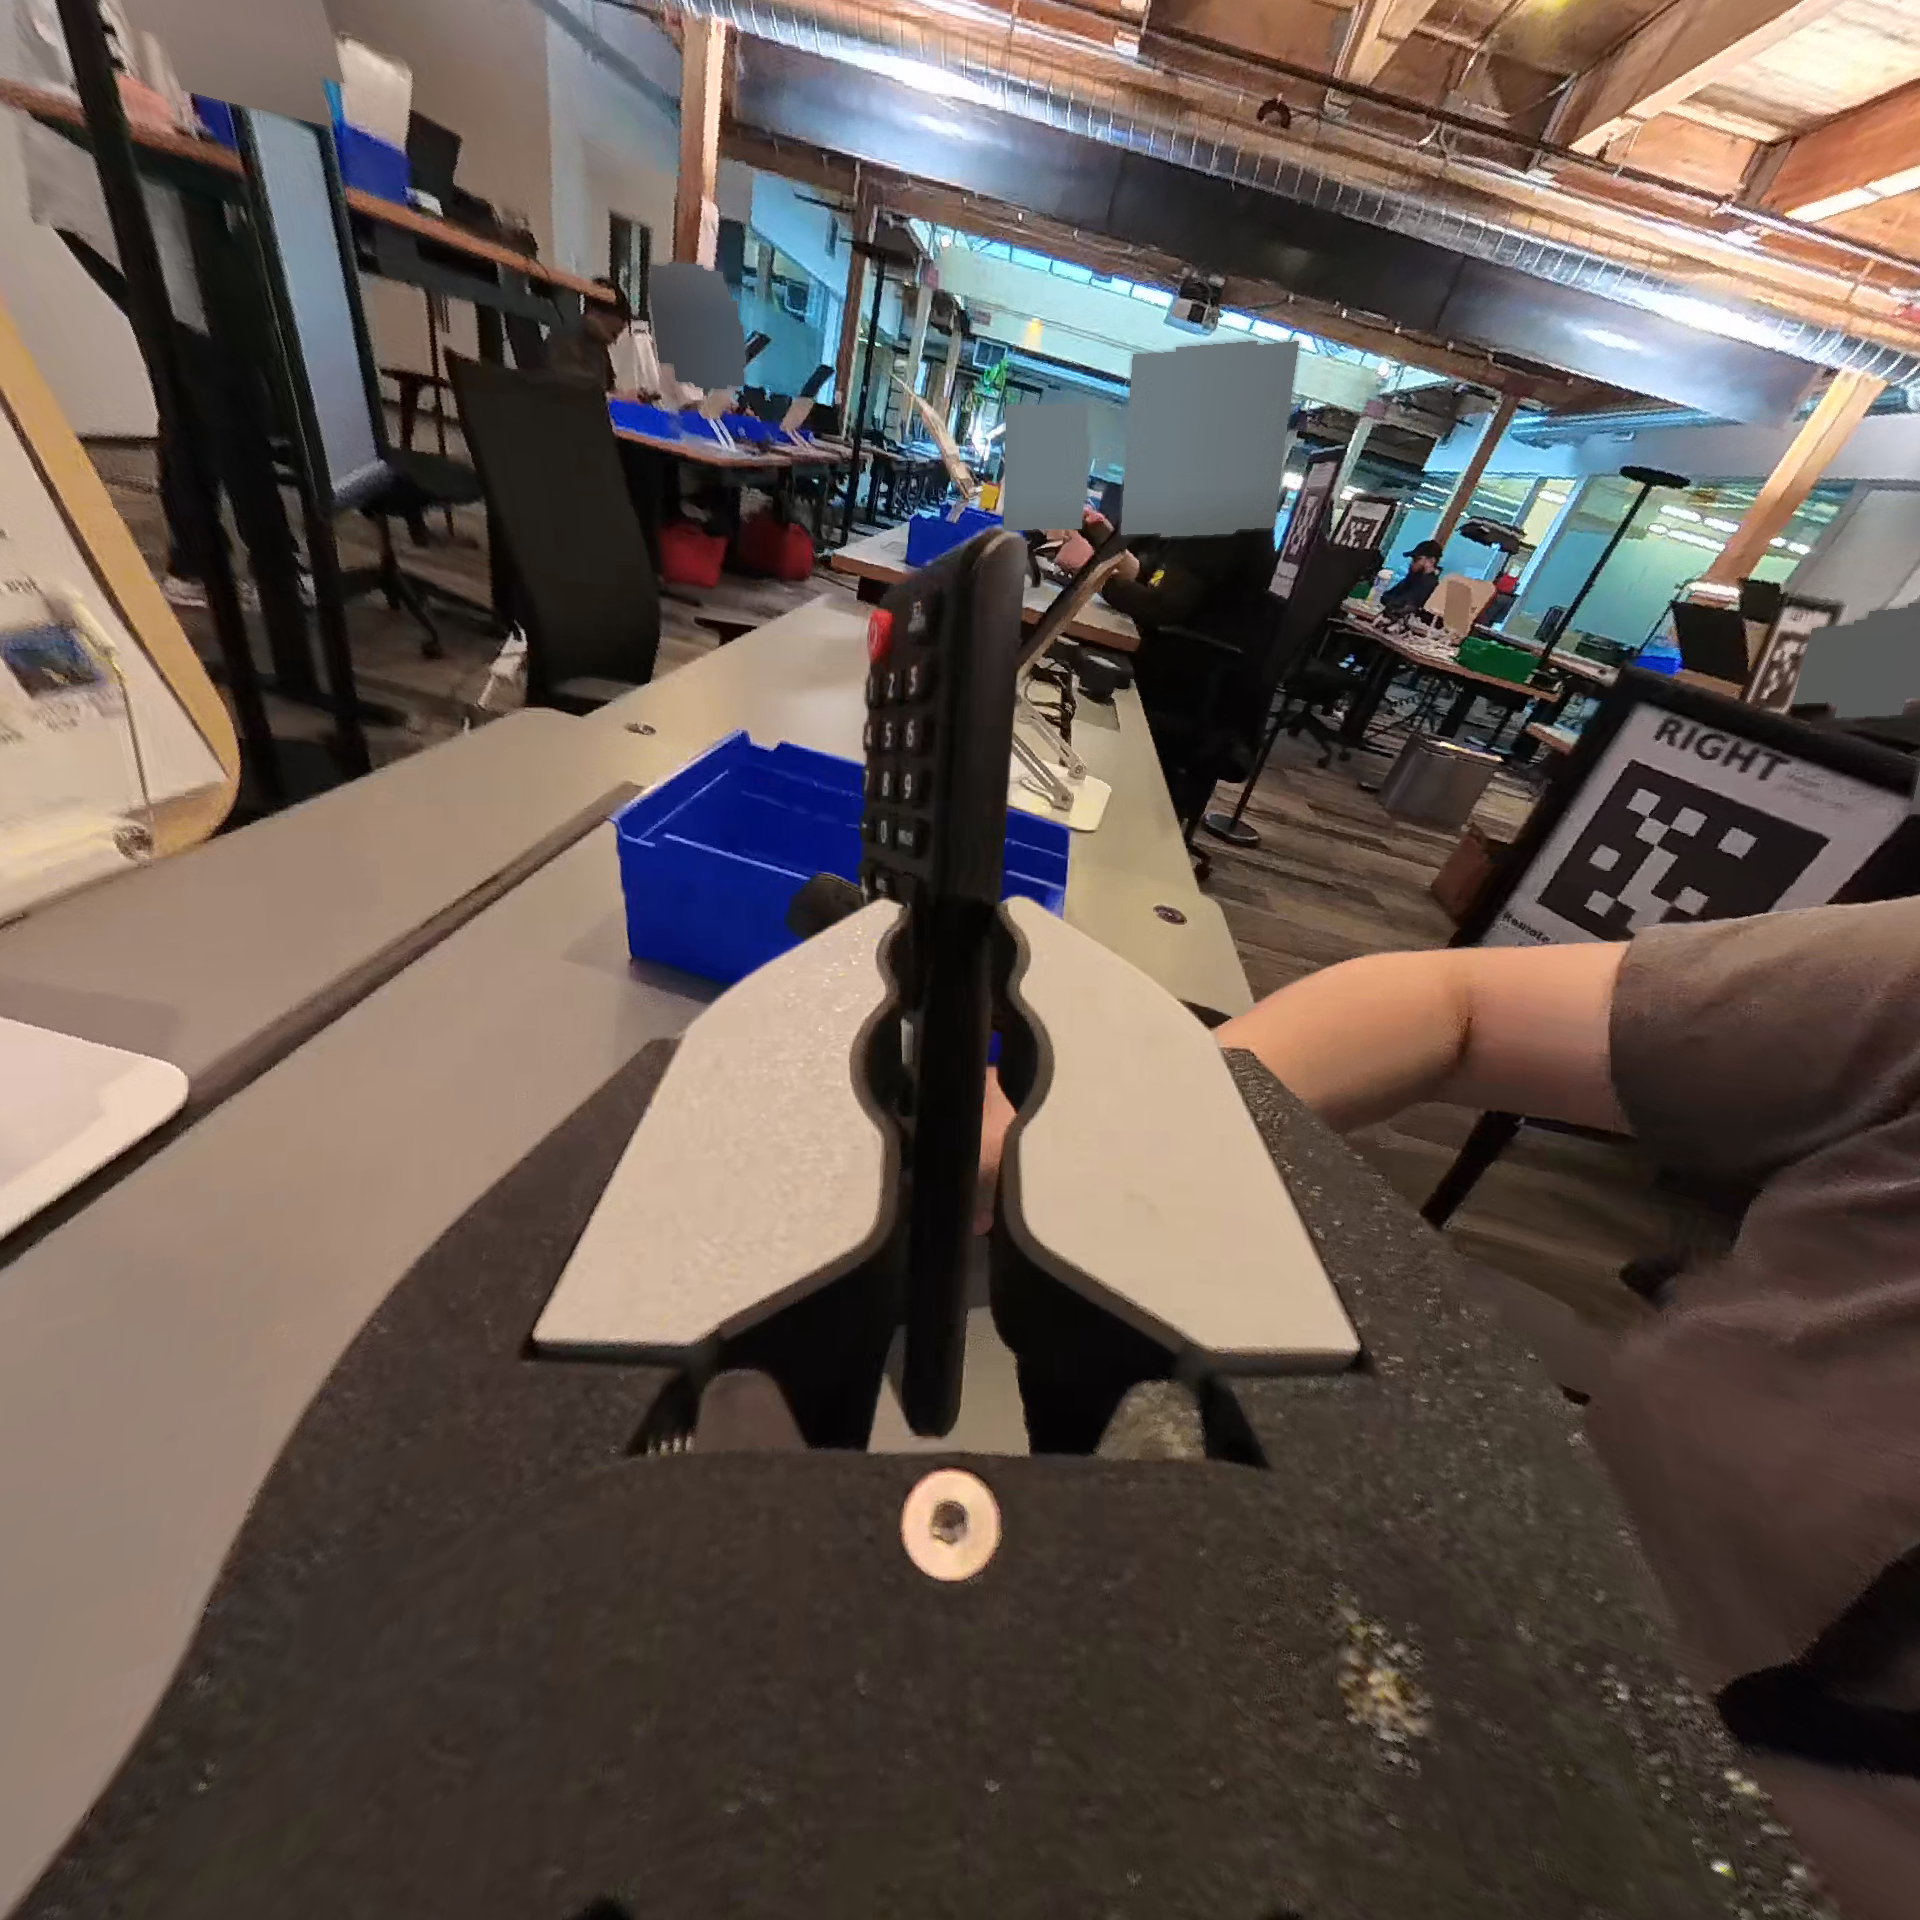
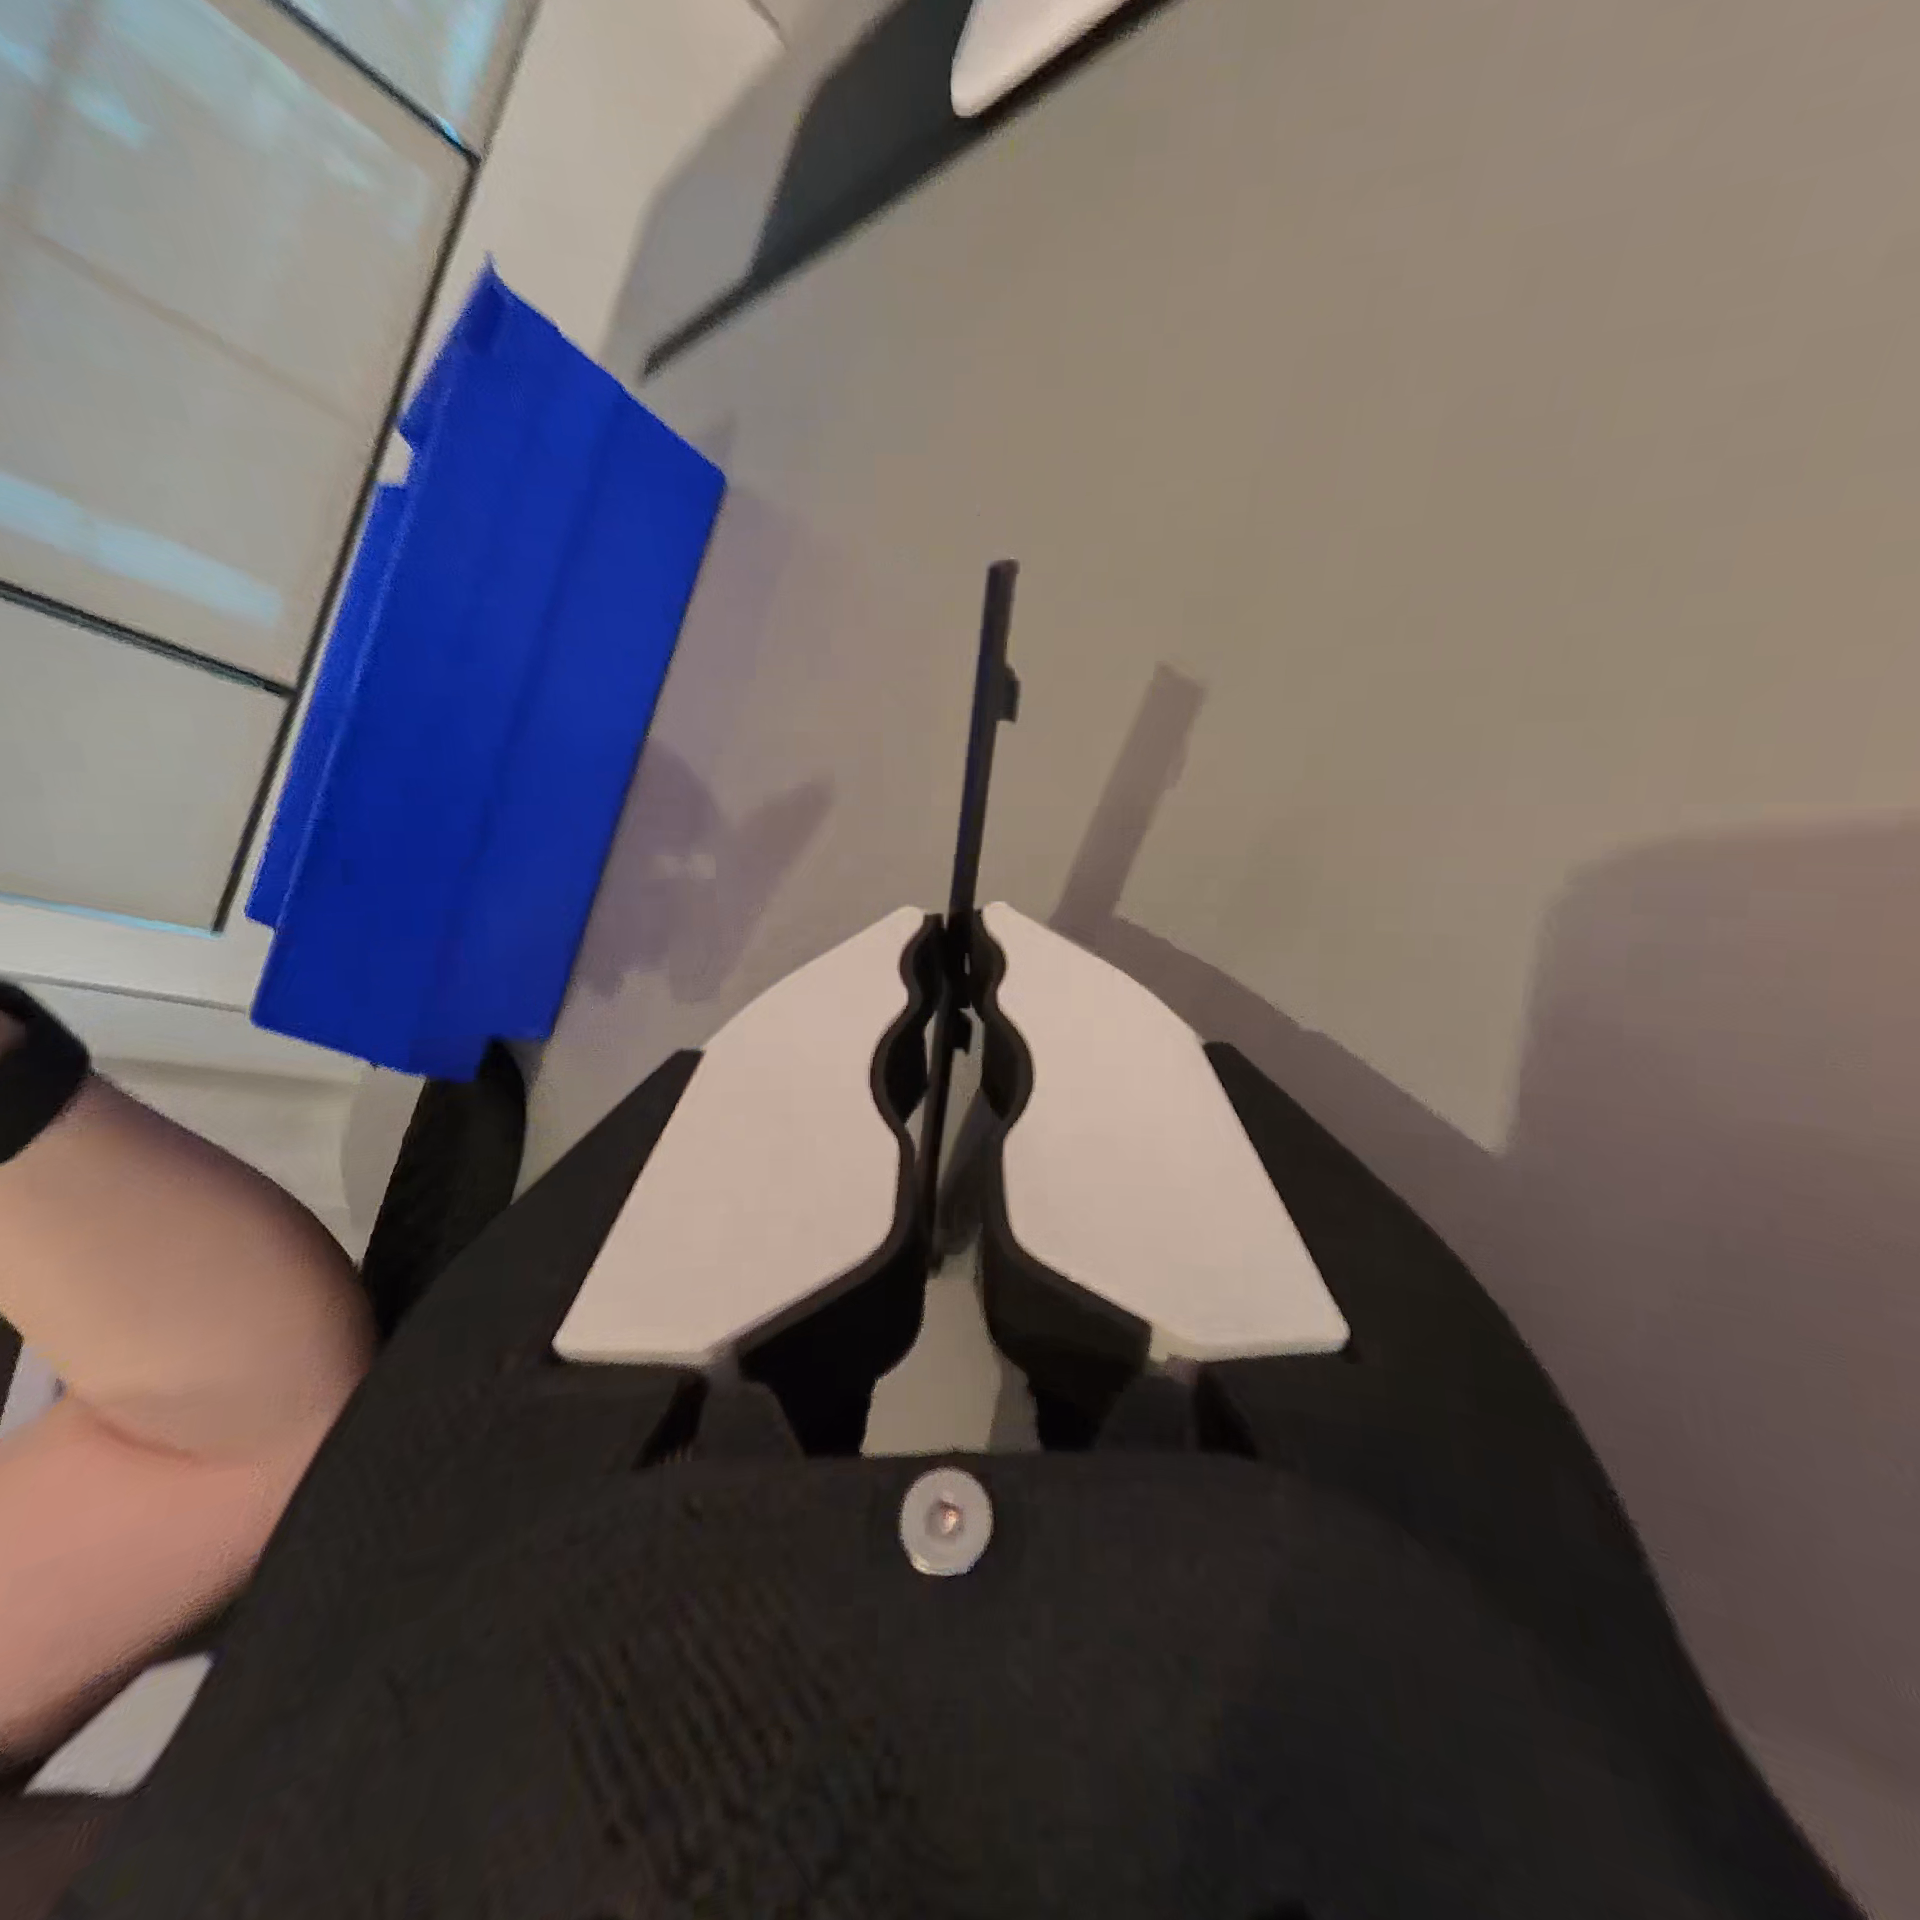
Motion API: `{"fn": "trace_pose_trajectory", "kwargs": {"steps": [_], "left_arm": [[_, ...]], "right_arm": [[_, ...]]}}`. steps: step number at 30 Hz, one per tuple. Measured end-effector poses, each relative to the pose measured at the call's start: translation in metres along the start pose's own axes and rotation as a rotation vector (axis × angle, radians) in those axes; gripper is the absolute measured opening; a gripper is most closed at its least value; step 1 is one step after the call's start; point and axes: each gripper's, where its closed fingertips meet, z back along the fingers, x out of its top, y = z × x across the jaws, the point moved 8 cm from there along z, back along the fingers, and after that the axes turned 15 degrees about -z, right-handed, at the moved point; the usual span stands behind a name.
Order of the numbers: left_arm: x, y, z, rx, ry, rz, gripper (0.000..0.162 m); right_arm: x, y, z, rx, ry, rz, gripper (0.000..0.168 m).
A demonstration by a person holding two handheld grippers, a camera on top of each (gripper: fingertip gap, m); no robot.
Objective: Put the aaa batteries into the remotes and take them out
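Between its closed fingers, the left gripper (image 1: 948,920) holds a black remote (image 1: 940,748) edge-on, with the blue bin (image 1: 727,873) behind at 11 o'clock. The right gripper (image 2: 954,914) pinches a thin black cover (image 2: 982,748), pointing to 12 o'clock over the grey table (image 2: 1403,520).

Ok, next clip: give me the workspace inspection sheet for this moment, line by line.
Surface: grey desk, dark seam running along it.
Job's things: black remote held upright, on edge; thin black plate, probably the battery cover, held edge-on. No batteries seen.
Clutter: blue bin on the desk; contents cannot be told. White flat item at the desk's left edge.
Grippers: left gripper shut on the remote; right gripper shut on the plate.
Cables: nothing seen.
Surroundings: open office with chairs, other desks, people; marker board to the right.
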Motion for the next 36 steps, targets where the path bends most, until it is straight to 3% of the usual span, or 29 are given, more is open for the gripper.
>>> {"fn": "trace_pose_trajectory", "kwargs": {"steps": [2, 5, 10, 14, 16, 19, 22, 24, 25, 26, 29, 32, 33, 36], "left_arm": [[-0.009, 0.004, -0.007, -0.015, 0.011, 0.036, 0.013], [-0.016, 0.006, -0.016, -0.046, 0.013, 0.075, 0.013], [-0.021, 0.004, -0.023, -0.056, 0.039, 0.076, 0.013], [-0.024, 0.004, -0.028, -0.071, 0.032, 0.101, 0.013], [-0.025, 0.003, -0.031, -0.081, 0.022, 0.114, 0.013], [-0.023, 0.001, -0.032, -0.106, -0.017, 0.143, 0.013], [-0.020, -0.002, -0.034, -0.143, -0.050, 0.164, 0.013], [-0.021, -0.003, -0.035, -0.141, -0.048, 0.158, 0.013], [-0.021, -0.003, -0.035, -0.140, -0.046, 0.148, 0.013], [-0.021, -0.003, -0.034, -0.147, -0.053, 0.145, 0.012], [-0.026, 0.007, -0.025, -0.070, 0.021, 0.085, 0.010], [-0.031, 0.019, -0.015, -0.011, 0.076, 0.076, 0.063], [-0.034, 0.019, -0.016, -0.042, 0.083, 0.102, 0.073], [-0.039, 0.009, -0.024, -0.221, 0.088, 0.171, 0.080]], "right_arm": [[-0.006, -0.005, 0.003, -0.026, 0.114, -0.019, 0.008], [-0.009, -0.010, 0.013, -0.071, 0.196, 0.004, 0.026], [-0.002, 0.005, 0.046, -0.153, 0.090, 0.206, 0.064], [0.016, 0.085, 0.088, 0.301, -0.221, 0.414, 0.062], [0.014, 0.122, 0.101, 0.490, -0.292, 0.489, 0.062], [-0.006, 0.137, 0.084, 0.540, -0.265, 0.560, 0.074], [-0.024, 0.135, 0.050, 0.641, -0.192, 0.501, 0.082], [-0.028, 0.138, 0.036, 0.740, -0.156, 0.430, 0.080], [-0.028, 0.138, 0.032, 0.766, -0.134, 0.414, 0.066], [-0.029, 0.137, 0.031, 0.787, -0.106, 0.417, 0.028], [-0.026, 0.130, 0.034, 0.677, -0.052, 0.508, 0.022], [-0.026, 0.127, 0.043, 0.596, 0.109, 0.601, 0.022], [-0.025, 0.128, 0.046, 0.570, 0.149, 0.640, 0.022], [-0.023, 0.129, 0.053, 0.448, 0.341, 0.698, 0.022]]}}
